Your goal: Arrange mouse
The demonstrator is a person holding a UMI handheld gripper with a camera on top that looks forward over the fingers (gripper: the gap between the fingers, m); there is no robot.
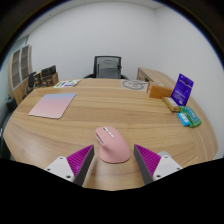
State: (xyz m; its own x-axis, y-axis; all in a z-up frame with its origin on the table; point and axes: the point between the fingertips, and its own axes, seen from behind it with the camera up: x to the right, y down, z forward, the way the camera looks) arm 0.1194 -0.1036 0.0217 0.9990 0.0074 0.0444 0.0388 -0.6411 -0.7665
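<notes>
A pink computer mouse (111, 143) lies on the wooden table (110, 105), just ahead of and partly between my fingers. My gripper (113, 160) is open, with a magenta pad (80, 159) on the left and another (146, 158) on the right, each with a gap to the mouse. A pink mouse mat (52, 105) lies on the table far to the left, beyond the fingers.
A purple box (182, 88) and a wooden box (160, 90) stand at the table's right side, with teal packets (188, 116) nearer. A black office chair (108, 68) stands behind the table. Shelves (20, 70) are at the left wall.
</notes>
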